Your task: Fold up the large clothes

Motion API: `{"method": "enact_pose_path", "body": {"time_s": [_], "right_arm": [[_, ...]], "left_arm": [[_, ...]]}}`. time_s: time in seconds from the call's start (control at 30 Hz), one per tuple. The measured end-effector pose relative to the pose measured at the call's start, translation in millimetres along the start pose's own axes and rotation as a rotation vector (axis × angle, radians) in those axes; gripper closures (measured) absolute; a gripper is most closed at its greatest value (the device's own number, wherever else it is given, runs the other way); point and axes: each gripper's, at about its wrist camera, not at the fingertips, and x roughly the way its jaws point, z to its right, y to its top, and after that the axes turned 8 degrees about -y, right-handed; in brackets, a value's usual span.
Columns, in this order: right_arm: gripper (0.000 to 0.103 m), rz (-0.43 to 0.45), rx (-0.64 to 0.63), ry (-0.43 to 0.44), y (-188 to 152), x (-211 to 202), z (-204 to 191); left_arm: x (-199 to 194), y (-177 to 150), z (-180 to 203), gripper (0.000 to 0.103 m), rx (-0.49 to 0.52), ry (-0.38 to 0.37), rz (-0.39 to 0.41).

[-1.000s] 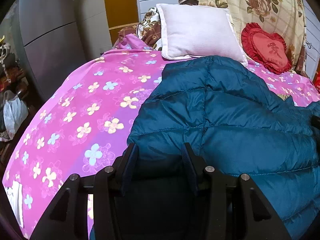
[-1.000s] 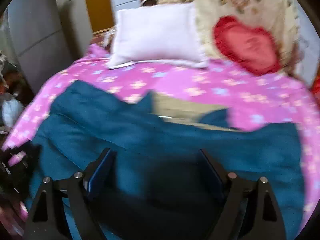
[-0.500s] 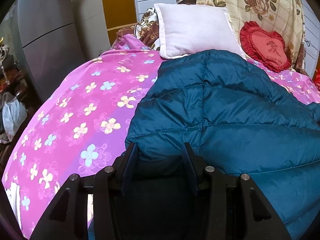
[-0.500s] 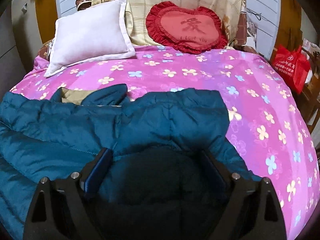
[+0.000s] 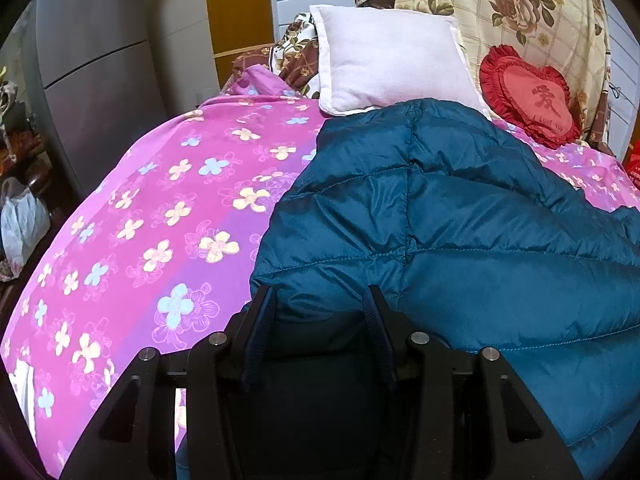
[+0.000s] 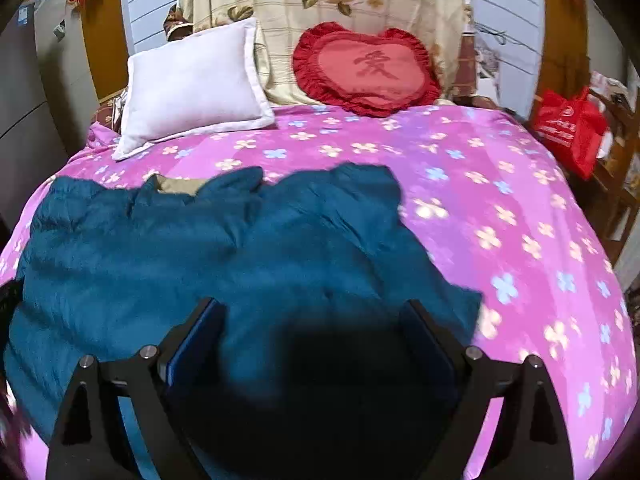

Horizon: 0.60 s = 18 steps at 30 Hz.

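A teal quilted down jacket (image 5: 460,216) lies spread on a pink flowered bedsheet (image 5: 160,208). My left gripper (image 5: 316,300) is shut on the jacket's near left edge, with puffy fabric bunched between its fingers. In the right wrist view the jacket (image 6: 224,248) covers the bed's left and middle, with a beige lining patch near the collar. My right gripper (image 6: 312,308) is open wide above the jacket's near right part, holding nothing. The sheet (image 6: 500,208) is bare to its right.
A white pillow (image 6: 192,88) and a red heart cushion (image 6: 368,68) lean at the head of the bed. A grey cabinet (image 5: 88,80) stands left of the bed. A red bag (image 6: 572,128) sits to the right.
My right gripper has pulled back and risen, so more of the jacket and bed shows. The jacket's right part now lies flatter. My left gripper keeps its hold and barely moved.
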Motion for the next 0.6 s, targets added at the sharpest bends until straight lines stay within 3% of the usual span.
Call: {"method": "enact_pose_path", "body": {"time_s": [0.27, 0.6], "right_arm": [[0.002, -0.047, 0.058, 0.018, -19, 24, 18], [0.001, -0.033, 0.102, 0.078, -27, -8, 34]], "left_arm": [[-1, -4, 2, 0.075, 0.011, 0.010, 0.011], [-11, -4, -7, 0.075, -0.047, -0.043, -0.004]]}}
